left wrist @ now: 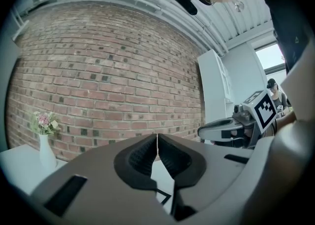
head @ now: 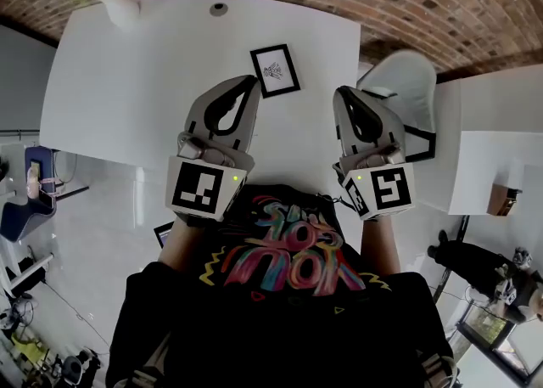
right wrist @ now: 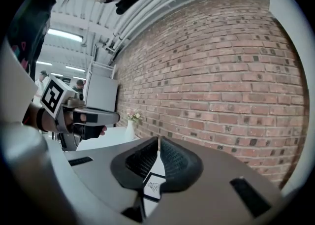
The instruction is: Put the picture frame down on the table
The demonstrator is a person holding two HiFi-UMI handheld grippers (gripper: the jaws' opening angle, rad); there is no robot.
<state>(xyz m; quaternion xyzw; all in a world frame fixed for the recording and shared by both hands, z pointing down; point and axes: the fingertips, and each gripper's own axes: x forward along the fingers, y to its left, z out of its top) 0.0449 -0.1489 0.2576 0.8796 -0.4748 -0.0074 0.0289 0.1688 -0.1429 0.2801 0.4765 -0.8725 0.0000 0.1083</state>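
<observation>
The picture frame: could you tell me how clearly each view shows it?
Head view: picture frame crisp, no glare, on an evenly lit white table whose edges the lens bows. Left gripper view: only a dim corner. Right gripper view: small, soft.

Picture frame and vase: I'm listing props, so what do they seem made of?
Picture frame: thin black matte-looking border, likely painted wood or plastic; white paper-like insert with a small dark print.
Vase: smooth plain white body, probably glazed ceramic, though plastic is possible.
</observation>
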